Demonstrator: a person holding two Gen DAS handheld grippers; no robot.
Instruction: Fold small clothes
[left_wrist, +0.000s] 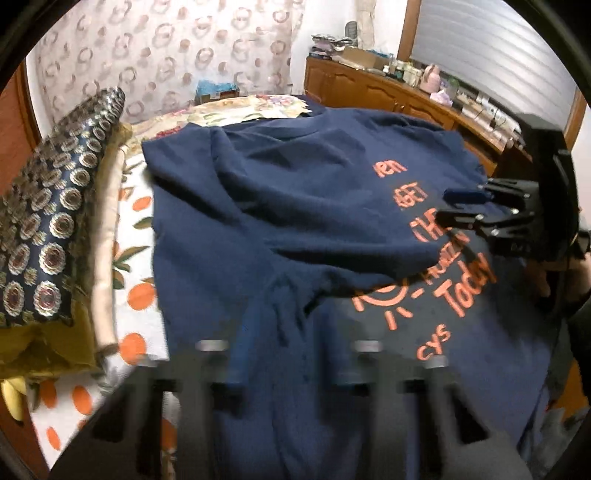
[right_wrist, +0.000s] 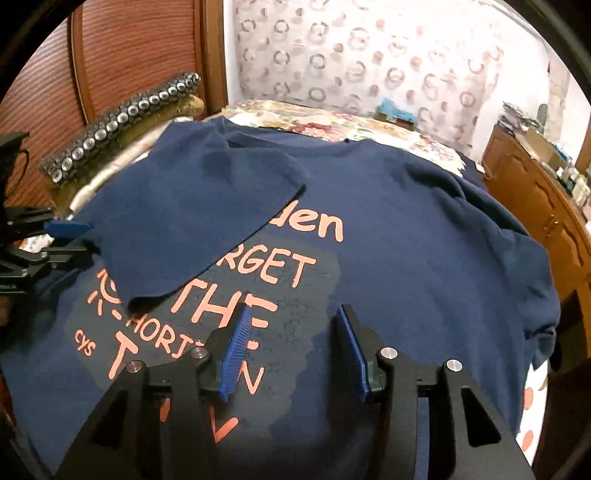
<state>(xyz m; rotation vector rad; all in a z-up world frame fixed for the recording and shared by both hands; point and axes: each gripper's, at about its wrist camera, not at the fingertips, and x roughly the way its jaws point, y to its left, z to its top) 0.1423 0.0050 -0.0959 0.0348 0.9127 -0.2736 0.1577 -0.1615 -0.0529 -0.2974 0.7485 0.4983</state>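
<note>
A navy T-shirt (left_wrist: 295, 192) (right_wrist: 406, 240) with an orange print lies spread on the bed. One side of it is folded over the print as a flap (right_wrist: 199, 221). In the right wrist view my left gripper (right_wrist: 74, 242) comes in from the left edge and is shut on the corner of that flap. In its own blurred view, navy cloth rises between the fingers of the left gripper (left_wrist: 290, 354). My right gripper (right_wrist: 293, 310) hangs open over the printed chest, with nothing between its blue pads (right_wrist: 240, 347). It also shows at the right of the left wrist view (left_wrist: 448, 205).
A patterned bolster pillow (left_wrist: 48, 229) (right_wrist: 122, 118) lies along the headboard side. The sheet (left_wrist: 136, 295) has an orange fruit print. A wooden cabinet (left_wrist: 369, 88) (right_wrist: 535, 206) crowded with small items stands past the bed's far side. A patterned curtain hangs behind.
</note>
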